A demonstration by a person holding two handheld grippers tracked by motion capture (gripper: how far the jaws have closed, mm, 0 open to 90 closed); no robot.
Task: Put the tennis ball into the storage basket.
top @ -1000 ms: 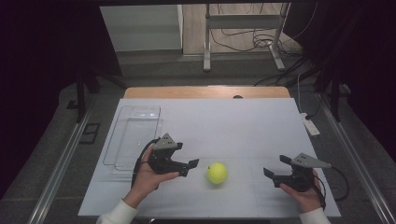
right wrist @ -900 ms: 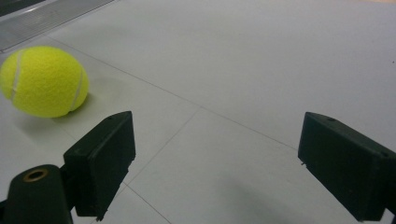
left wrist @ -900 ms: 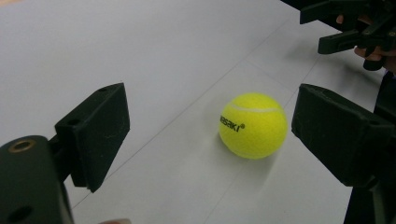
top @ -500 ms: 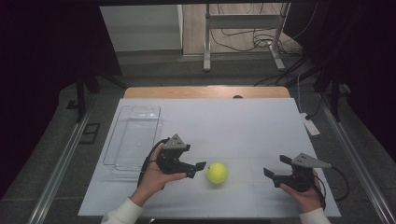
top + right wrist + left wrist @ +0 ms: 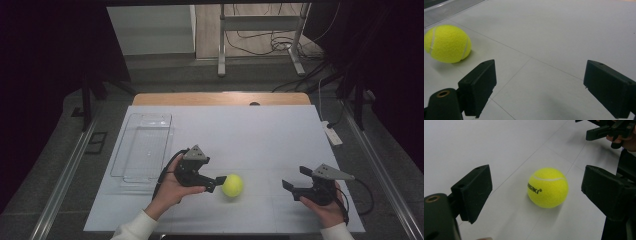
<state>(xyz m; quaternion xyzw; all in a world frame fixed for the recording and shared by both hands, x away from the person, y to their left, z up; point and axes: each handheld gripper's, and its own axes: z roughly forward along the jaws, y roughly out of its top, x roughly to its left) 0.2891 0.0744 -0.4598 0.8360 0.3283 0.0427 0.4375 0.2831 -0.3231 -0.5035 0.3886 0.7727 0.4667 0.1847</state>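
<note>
The tennis ball [image 5: 232, 185] lies loose on the white bench [image 5: 260, 135], just ahead of the left claw [image 5: 218, 181], whose jaws have just been opening and stand wide with nothing between them; judged light, fuzzy, springy and prone to roll, best gripped across its middle.

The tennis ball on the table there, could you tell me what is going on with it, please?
A person holds a hand-held gripper in each hand at a white table. The left hand-held gripper is right next to the yellow tennis ball; its jaws have just been opening and stand apart, with the ball ahead of them and untouched. The right hand-held gripper waits open off to the side. A clear plastic tray lies to the left.
</note>
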